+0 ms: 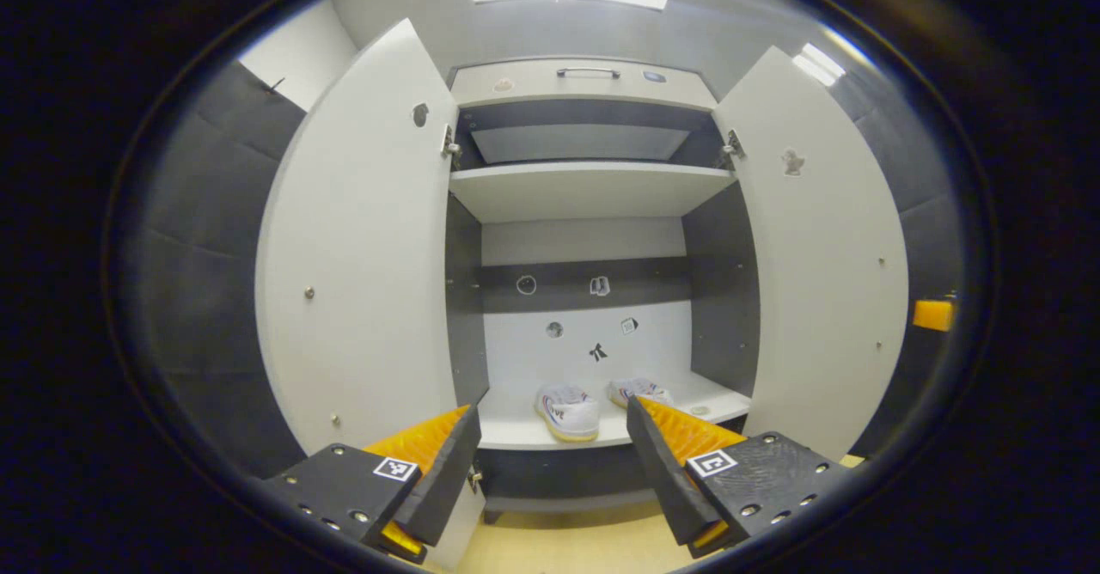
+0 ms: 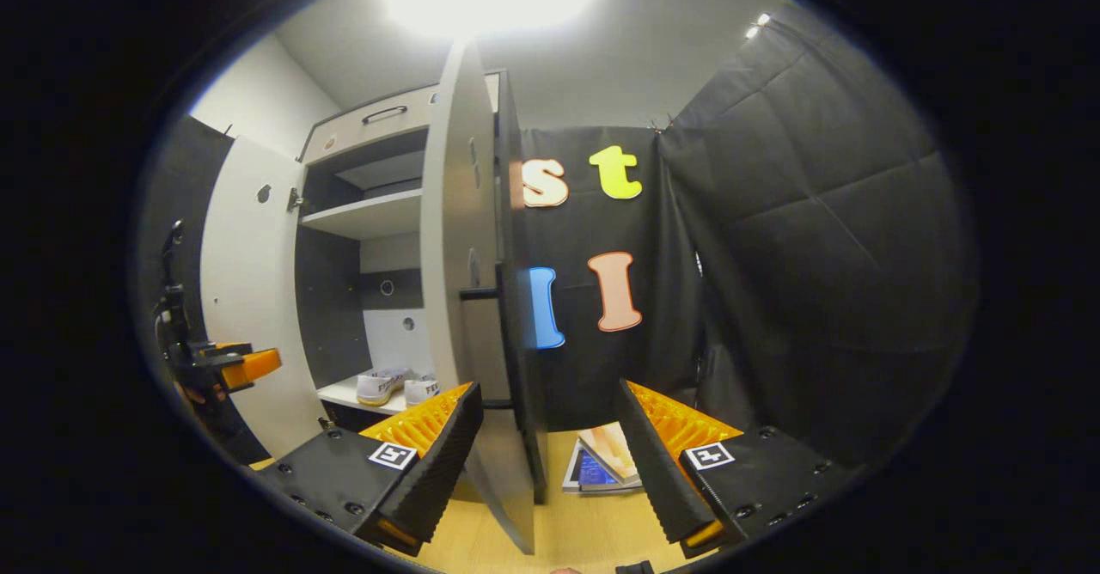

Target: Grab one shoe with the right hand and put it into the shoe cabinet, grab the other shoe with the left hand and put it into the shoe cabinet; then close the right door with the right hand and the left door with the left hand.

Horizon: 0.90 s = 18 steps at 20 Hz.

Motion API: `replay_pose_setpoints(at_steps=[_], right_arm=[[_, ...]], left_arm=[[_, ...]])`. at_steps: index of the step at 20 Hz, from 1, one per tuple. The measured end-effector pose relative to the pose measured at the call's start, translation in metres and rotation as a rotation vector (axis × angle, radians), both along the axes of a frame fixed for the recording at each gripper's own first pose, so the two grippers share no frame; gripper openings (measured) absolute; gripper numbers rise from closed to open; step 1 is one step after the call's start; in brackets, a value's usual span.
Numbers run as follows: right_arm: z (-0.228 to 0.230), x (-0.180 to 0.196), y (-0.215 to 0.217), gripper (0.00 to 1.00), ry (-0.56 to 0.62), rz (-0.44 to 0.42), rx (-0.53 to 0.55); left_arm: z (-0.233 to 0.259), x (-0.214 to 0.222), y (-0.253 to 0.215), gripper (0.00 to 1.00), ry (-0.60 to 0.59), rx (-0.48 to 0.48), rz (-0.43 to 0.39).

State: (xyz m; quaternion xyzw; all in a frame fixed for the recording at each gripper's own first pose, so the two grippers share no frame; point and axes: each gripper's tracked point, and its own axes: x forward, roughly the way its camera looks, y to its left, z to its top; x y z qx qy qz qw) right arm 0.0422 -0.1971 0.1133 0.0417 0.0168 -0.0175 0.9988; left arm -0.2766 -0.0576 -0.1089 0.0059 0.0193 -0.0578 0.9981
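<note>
Left tongs [image 1: 550, 458] spread wide, holding nothing, aimed straight at the tall white shoe cabinet with dark inner walls [image 1: 584, 192]. Both flat white doors stand open: left door [image 1: 365, 239], right door [image 1: 816, 256]. Two white sneakers sit side by side on the bottom shelf [image 1: 516, 426], one [image 1: 567, 411] nearer the front, the other [image 1: 638, 390] just beside it to the right. Right tongs [image 2: 550, 458] also wide and empty, with the right door's edge [image 2: 468, 282] between the fingers; no contact seen. The sneakers [image 2: 397, 385] show past that door. Left tongs [image 2: 245, 368] show at far left. Magazines [image 2: 601, 467] lie on the yellow floor.
</note>
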Motion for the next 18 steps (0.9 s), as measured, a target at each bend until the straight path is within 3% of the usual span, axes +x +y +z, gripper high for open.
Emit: replay_pose_setpoints(at_steps=[6,7,11,14,15,18], right_arm=[[0.003,0.032,-0.032,0.97,0.014,-0.051,0.035],[0.0,0.038,-0.033,0.97,0.025,-0.055,0.035],[-0.012,0.057,-0.026,0.97,0.078,-0.057,0.047],[-0.015,0.058,-0.024,0.92,0.085,-0.062,0.079],[-0.016,0.057,-0.021,0.97,0.092,-0.06,0.106],[-0.018,0.055,-0.018,0.98,0.092,-0.088,0.133]], left_arm=[[-0.002,-0.048,0.019,1.0,-0.011,-0.012,0.029],[0.002,-0.055,0.02,0.95,-0.027,-0.013,0.029],[0.01,-0.077,0.035,0.99,-0.045,0.002,0.051],[0.01,-0.087,0.052,1.0,-0.04,-0.008,0.052],[0.011,-0.089,0.061,1.0,-0.04,-0.007,0.058],[0.016,-0.093,0.088,0.97,-0.053,0.002,0.09]])
